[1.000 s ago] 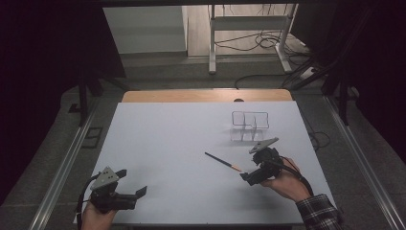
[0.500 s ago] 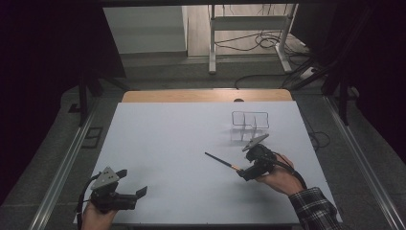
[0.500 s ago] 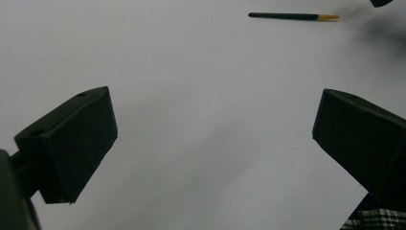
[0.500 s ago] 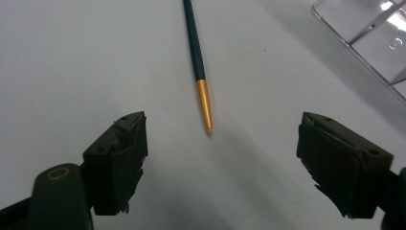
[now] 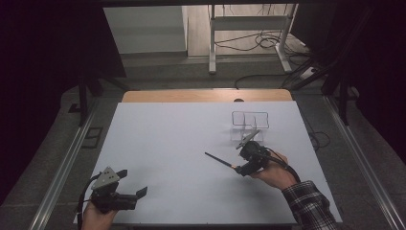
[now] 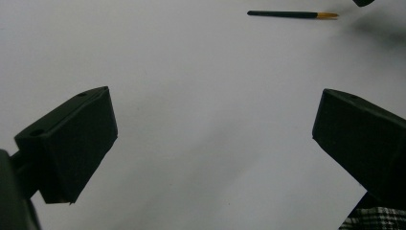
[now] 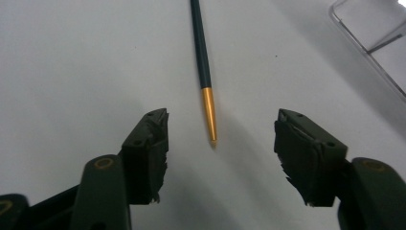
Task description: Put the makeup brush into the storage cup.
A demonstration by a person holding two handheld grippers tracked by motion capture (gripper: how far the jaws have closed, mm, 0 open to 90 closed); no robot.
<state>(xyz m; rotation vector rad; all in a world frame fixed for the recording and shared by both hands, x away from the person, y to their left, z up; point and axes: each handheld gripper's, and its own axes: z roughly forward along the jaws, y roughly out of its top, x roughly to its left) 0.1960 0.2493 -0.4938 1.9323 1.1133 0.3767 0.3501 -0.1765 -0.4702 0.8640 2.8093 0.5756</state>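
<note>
A dark green pen (image 5: 219,160) with a gold tip lies flat on the white table (image 5: 167,143), right of centre, its gold end toward the right gripper (image 5: 242,168). In the right gripper view the pen's (image 7: 203,62) gold tip points into the gap between the two jaws; the jaws have just been closing, yet both pads stand clear of the pen, and the tip stops short of the line between them. The gripper holds nothing.

Beyond the right gripper stands a clear plastic holder (image 5: 249,123) with compartments, near the pen but apart from it; nothing lies between the jaws and the pen. One corner of this holder (image 7: 368,43) enters the right gripper view at upper right, cut off by the frame edge.

The left gripper (image 5: 130,184) rests at the near left corner of the table, well apart from the pen, jaws wide and empty. In its own view the pen (image 6: 292,15) appears far off along the top edge.

The holder's walls are transparent and hard to trace, and its contents cannot be made out. The surroundings beyond the table are dark.
</note>
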